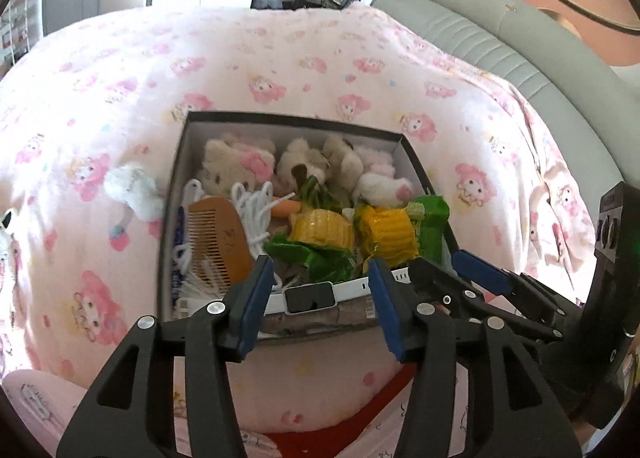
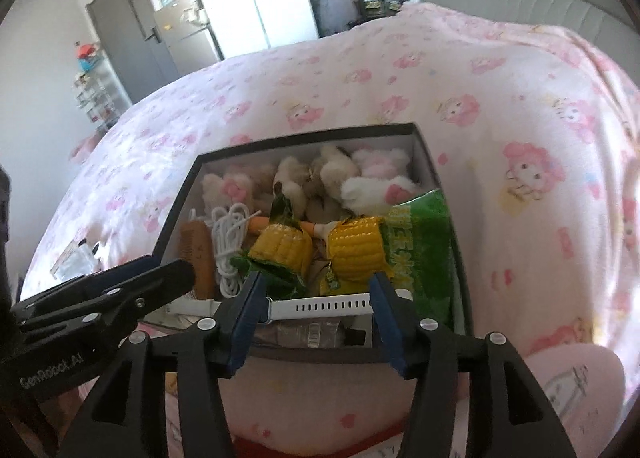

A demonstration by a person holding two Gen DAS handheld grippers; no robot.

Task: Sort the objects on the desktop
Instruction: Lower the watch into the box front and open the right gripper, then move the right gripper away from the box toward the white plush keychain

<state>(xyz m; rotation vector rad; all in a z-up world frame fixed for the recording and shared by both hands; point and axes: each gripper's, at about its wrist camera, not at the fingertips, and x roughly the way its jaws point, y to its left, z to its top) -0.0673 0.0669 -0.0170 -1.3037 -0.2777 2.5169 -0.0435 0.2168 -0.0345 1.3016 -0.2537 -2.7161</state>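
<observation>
Working from the left, a white plush toy [image 1: 134,194] lies on the pink blanket [image 1: 280,70] just outside the left wall of the black box [image 1: 416,162]; I judge it light and squashy, best pinched across its body. Inside the box, the wooden comb [image 1: 218,236] is stiff and thin, so I would take it by its spine, while the white cord [image 1: 252,214] beside it is limp and may snag. The two corn packets [image 1: 352,232] look slick and crinkly. At the near edge lies the white smartwatch [image 1: 310,296], rigid at the face, floppy at the strap. My left gripper [image 1: 316,298] tilts down over the watch, jaws spread, nothing pinched. My right gripper [image 2: 316,304] is angled likewise over the strap, jaws apart and empty.
</observation>
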